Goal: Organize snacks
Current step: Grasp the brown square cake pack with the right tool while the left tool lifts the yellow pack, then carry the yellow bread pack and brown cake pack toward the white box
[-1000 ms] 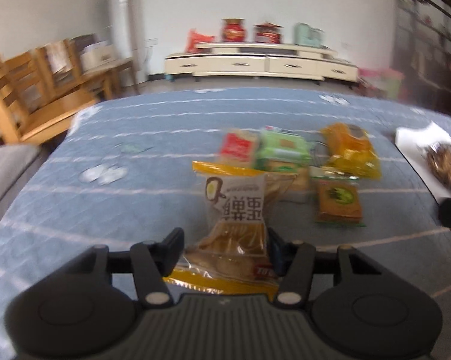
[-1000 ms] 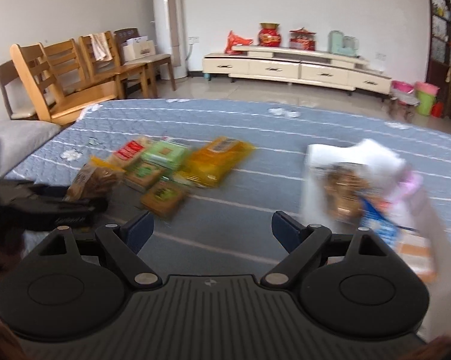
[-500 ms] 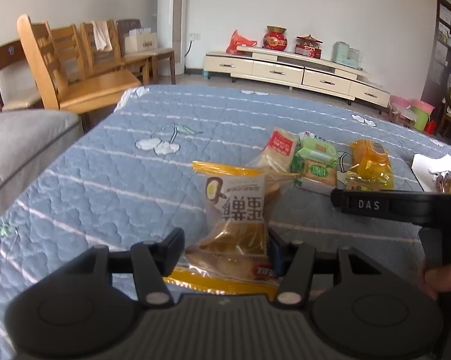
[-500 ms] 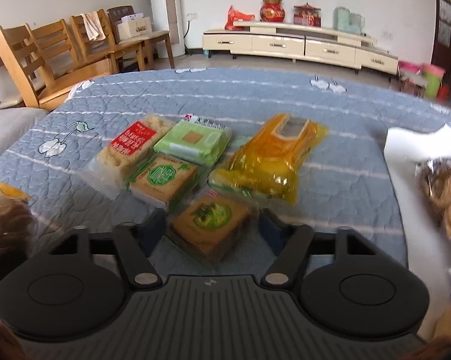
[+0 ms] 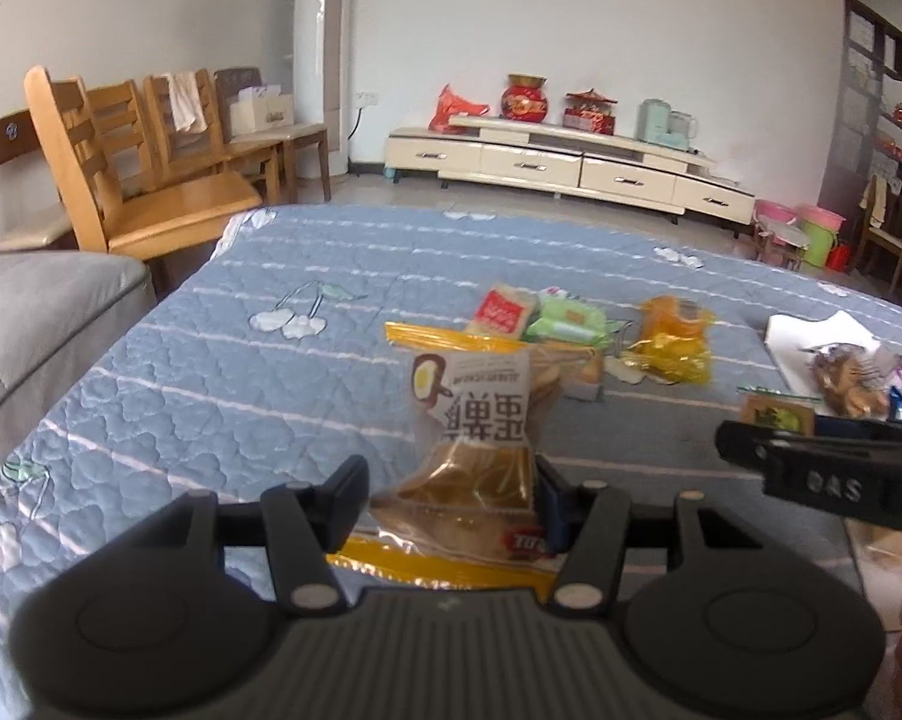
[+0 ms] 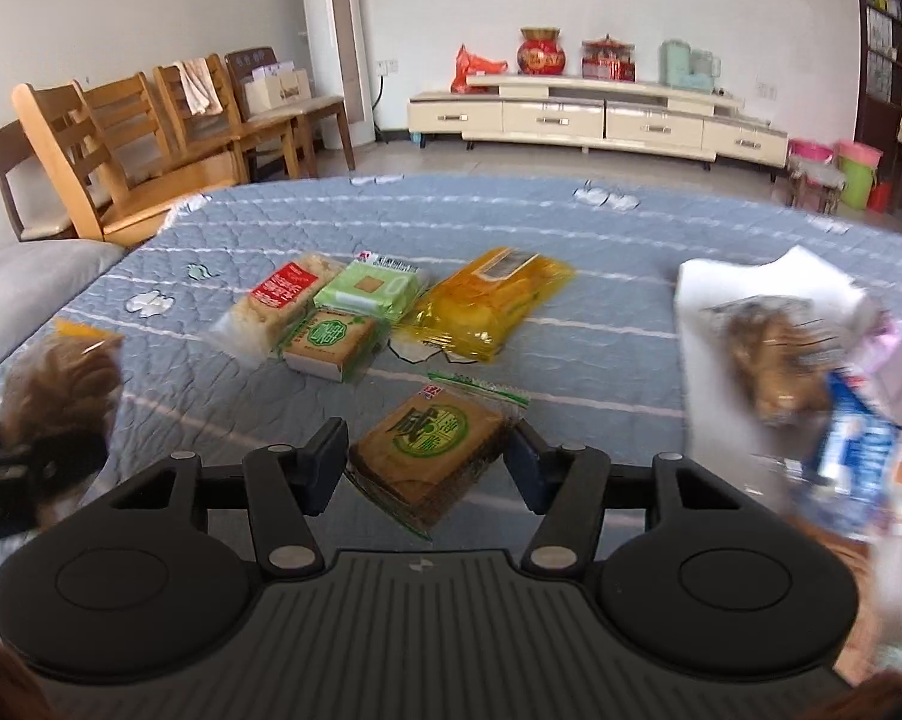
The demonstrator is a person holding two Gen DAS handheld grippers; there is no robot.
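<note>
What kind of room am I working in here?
Most likely a home living room: a low cream TV cabinet along the far wall, wooden dining chairs stacked at the side, and a quilted blue tablecloth under the snacks.

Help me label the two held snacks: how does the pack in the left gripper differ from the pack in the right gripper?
The egg cake pack is a tall clear bag with yellow ends and an egg picture; the brown biscuit pack is flat and square with a green round logo. The left gripper pinches its pack upright at the waist; the right gripper holds its pack lying flat, turned cornerwise. Both are sealed in clear wrappers and held above the blue quilt.
</note>
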